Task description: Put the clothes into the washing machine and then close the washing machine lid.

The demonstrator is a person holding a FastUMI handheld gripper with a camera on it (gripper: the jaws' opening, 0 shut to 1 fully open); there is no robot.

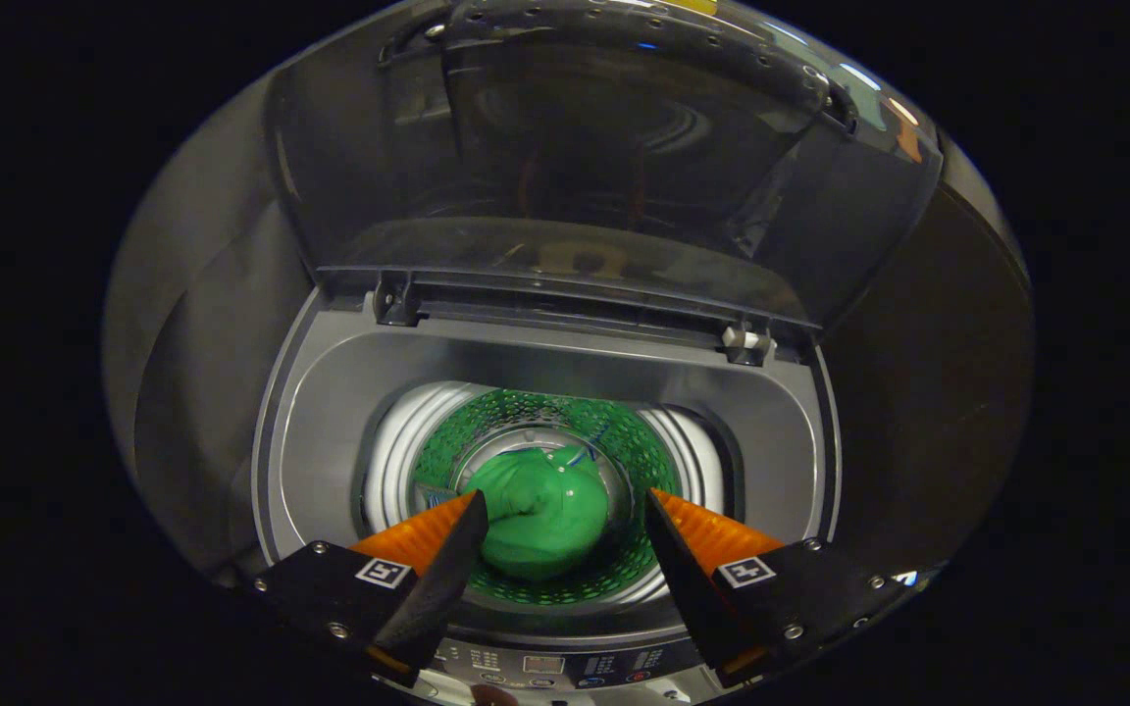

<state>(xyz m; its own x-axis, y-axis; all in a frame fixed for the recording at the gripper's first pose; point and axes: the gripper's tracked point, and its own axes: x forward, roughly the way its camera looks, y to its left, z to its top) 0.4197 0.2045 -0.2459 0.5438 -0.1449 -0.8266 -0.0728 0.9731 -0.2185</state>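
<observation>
One green garment (538,522) bunched in drum (545,422), lid (565,176) upright, tool (562,510) spread above

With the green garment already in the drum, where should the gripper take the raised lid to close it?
Take the lid by its free top edge, farthest from the hinges, reaching up over the tub; it stands upright, so pulling there swings it down. The gripper is open above the green garment.

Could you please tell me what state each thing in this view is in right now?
washing machine lid: open, raised upright at the back on its hinges.
washing machine drum: uncovered, with clothing inside.
green garment: lying bunched at the bottom of the drum, released.
hand-held gripper: open, fingers spread above the drum opening, holding nothing.
</observation>
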